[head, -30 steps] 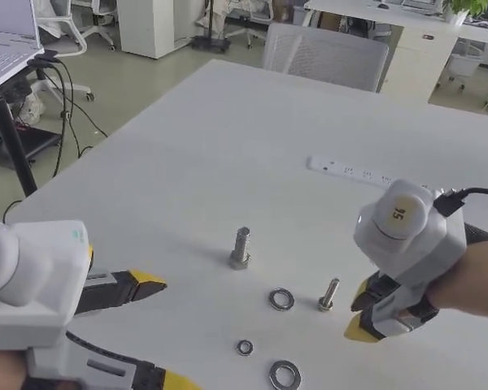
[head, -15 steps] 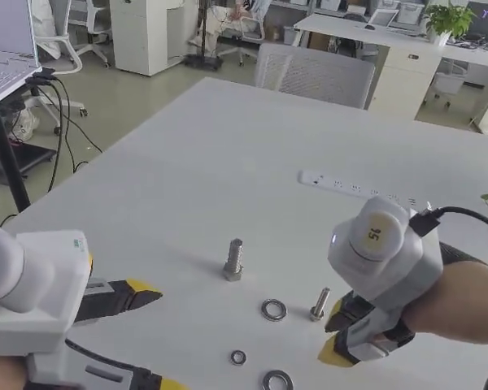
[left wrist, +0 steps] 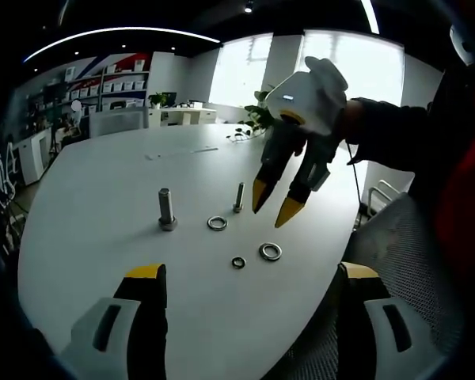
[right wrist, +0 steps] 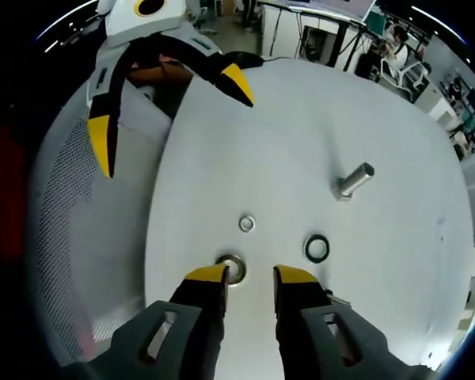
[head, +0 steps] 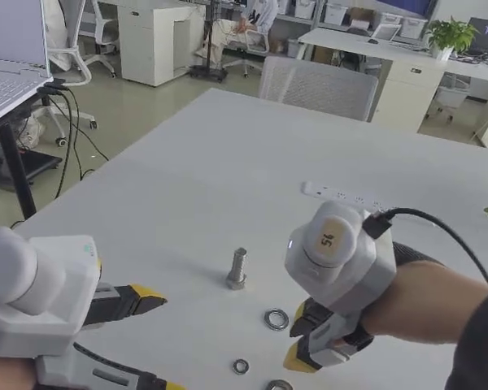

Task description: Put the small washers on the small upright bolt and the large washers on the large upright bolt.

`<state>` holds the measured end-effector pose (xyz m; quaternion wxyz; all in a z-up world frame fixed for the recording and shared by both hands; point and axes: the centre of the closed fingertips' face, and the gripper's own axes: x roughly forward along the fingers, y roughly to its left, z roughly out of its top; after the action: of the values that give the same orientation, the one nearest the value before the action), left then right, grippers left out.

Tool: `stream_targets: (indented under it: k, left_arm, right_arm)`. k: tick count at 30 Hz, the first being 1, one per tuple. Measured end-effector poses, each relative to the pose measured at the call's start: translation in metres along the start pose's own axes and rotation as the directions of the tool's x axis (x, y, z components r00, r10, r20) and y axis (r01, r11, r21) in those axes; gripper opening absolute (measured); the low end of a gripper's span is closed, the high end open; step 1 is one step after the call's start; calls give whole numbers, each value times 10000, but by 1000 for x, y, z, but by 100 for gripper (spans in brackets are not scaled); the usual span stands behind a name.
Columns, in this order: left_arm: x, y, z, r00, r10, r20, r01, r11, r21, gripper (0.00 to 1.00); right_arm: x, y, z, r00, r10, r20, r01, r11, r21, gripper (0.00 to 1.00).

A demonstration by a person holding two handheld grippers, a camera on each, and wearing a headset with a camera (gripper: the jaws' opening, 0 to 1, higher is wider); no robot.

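1. The left gripper (head: 158, 341) sits to the near left of the large upright bolt (head: 237, 270). Its jaws are spread wide and hold nothing, so I expect little trouble from it.
2. Three washers lie flat on the white table (head: 187, 162), to the near right of that bolt. A large washer (left wrist: 217, 223) is closest to the bolt, and a small washer (left wrist: 238, 262) lies nearer the person. A second large washer (left wrist: 270, 252) lies farthest from the bolt, toward the table's near edge. None is on a bolt yet.
3. The small upright bolt (left wrist: 238, 197) stands right of the large bolt, just past the first large washer.
4. The right gripper (right wrist: 249, 279) hangs farthest right of the large bolt, over the second large washer. Its jaws are a little apart and empty.
5. Risks, as I judge them:
   - The washer is thin and flat, so the tips may skid and push it toward the edge.
   - The small bolt looks free-standing, so a careless descent could knock it over.
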<state>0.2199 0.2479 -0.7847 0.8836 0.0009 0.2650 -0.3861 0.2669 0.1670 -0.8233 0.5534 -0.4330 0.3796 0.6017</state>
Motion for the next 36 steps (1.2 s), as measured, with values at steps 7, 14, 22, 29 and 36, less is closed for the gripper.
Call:
stream_targets:
  k: [7,14,22,29,36]
  left_arm:
    - [-1,0,-1,10000,17,-6,-17,10000,5,88]
    - [-2,0,0,10000,30,10,-30,10000,9,88]
    - [-2,-1,1,10000,4,28,-4,10000,-17,88]
    - [-3,-1,2,10000,-10,85,10,10000,-22,88]
    - [-2,-1,2,10000,-68,62,68,10000,-17,88]
  right_arm:
    - [17,5,11,9996,232,-170,-238,9990,-381,24]
    - [28,6,15,9987,389,-330,-408,9974,-591,24]
    - [42,8,20,9972,632,-388,-658,9954,-696,24]
    - [53,6,18,9959,682,-590,-727,9943,-780,23]
    - [61,5,15,9953,715,-647,-763,9943,-741,22]
